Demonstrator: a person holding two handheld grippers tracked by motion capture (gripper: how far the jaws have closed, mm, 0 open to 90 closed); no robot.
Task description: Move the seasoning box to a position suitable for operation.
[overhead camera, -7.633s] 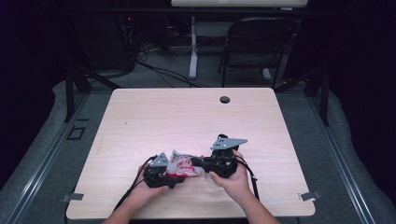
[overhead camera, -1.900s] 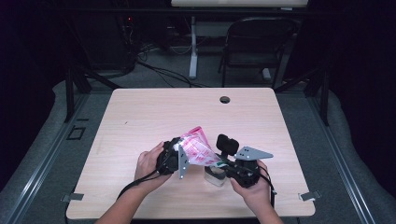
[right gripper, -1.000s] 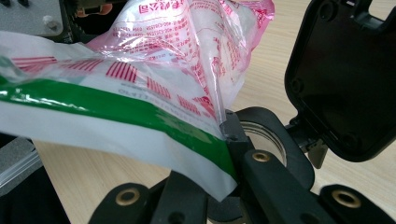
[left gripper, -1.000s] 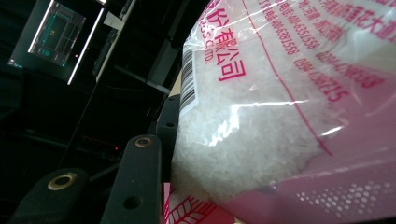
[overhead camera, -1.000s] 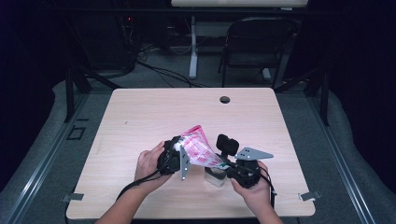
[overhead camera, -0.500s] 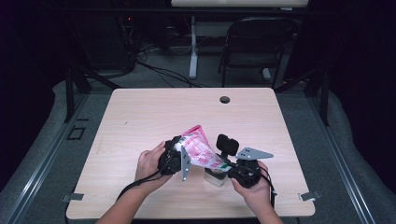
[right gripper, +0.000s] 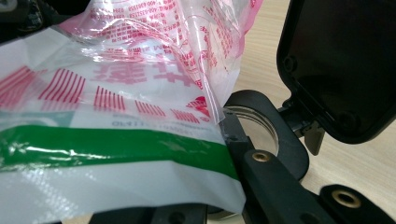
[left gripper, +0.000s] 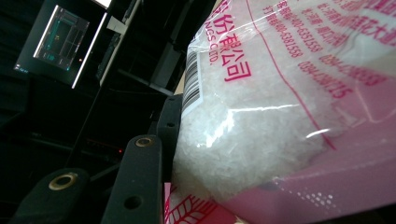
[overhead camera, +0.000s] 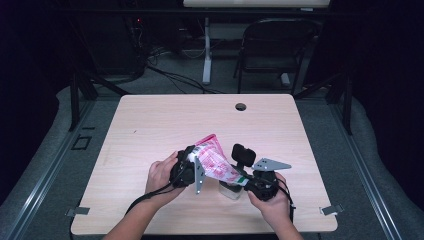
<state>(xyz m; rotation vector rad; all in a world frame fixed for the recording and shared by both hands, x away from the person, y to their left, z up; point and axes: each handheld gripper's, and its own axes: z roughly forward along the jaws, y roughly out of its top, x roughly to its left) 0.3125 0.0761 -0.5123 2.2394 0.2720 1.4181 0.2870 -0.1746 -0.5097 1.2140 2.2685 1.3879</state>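
Between my left gripper (overhead camera: pixel 192 170) and right gripper (overhead camera: pixel 248 181), both clamped on it, the tilted pink bag (overhead camera: pixel 216 164) shows a barcode and red Chinese print.

a light wooden table (overhead camera: pixel 150 125) with rounded corners carries the work, a round dark cable hole (overhead camera: pixel 241 106) near its far edge. a small clear container (overhead camera: pixel 231 190) with an open black flip lid (overhead camera: pixel 242 154) stands on its near half. most of the surface beyond it lies bare.
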